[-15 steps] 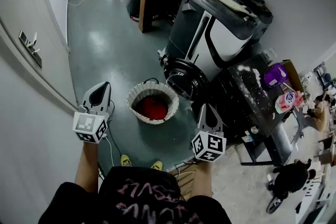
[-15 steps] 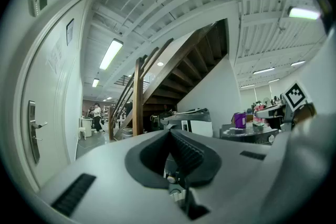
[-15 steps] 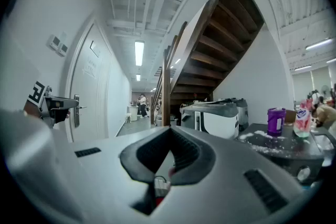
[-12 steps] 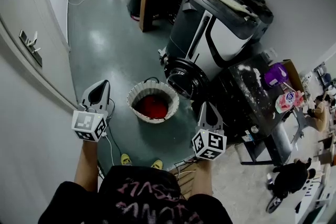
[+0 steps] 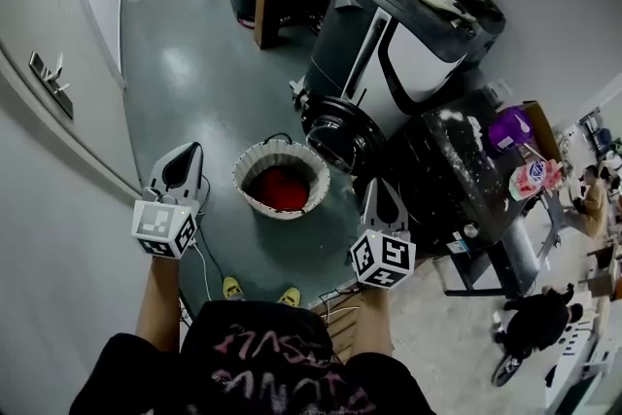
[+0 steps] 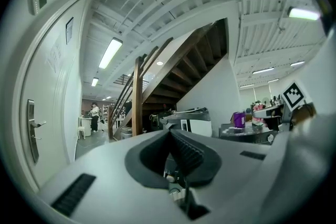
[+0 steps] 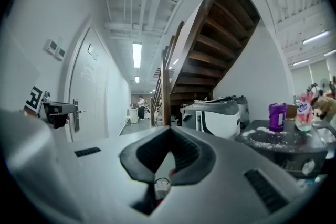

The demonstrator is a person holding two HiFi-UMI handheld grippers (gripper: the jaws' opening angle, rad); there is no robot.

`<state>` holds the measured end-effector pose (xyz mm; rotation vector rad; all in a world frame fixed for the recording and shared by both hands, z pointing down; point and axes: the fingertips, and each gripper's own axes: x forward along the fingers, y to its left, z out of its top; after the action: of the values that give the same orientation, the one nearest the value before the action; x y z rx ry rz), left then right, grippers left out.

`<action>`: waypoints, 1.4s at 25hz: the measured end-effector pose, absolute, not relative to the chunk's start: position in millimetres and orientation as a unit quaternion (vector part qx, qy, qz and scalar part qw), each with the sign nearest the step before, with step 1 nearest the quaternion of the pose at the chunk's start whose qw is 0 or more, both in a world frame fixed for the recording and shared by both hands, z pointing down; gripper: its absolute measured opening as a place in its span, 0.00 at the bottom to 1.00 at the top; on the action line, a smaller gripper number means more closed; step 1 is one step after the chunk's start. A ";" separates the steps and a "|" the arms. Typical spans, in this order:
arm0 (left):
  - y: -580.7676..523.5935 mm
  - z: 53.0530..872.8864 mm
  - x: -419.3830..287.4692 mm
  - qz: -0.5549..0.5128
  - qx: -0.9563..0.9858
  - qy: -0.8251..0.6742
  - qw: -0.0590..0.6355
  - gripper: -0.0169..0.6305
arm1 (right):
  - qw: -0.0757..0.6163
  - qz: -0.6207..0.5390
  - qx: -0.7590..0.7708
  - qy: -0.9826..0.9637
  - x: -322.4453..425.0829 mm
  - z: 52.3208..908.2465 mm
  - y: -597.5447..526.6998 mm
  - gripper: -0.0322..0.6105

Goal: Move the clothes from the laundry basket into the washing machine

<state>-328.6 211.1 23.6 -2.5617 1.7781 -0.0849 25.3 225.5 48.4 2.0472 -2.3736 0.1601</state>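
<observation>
- Almost nothing has changed. The left gripper (image 5: 185,160) and the right gripper (image 5: 378,191) stay level, both squeezed shut with nothing in them. So no clothes have been moved yet.
- The red clothes (image 5: 280,187) lie bunched up in the white laundry basket (image 5: 249,168), just beside the washing machine (image 5: 408,24).

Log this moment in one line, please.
left gripper: shut, empty | right gripper: shut, empty | red clothes: in basket
</observation>
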 end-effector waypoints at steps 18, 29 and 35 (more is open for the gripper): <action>212.1 36.9 -297.5 -0.032 -0.836 0.548 -0.014 0.33 | -0.001 0.059 0.634 -0.771 31.3 63.4 228.4 0.38; 219.6 35.0 -240.0 -0.042 -0.835 0.549 -0.003 0.33 | -0.008 0.072 0.612 -0.787 73.0 79.7 228.7 0.39; 210.2 49.5 -221.3 -0.053 -0.836 0.547 -0.014 0.33 | 0.003 0.082 0.608 -0.790 87.4 95.3 217.6 0.39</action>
<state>-221.3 210.2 49.5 -2.6482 1.7325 -0.1665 87.4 217.6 95.3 1.9063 -2.4756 0.2576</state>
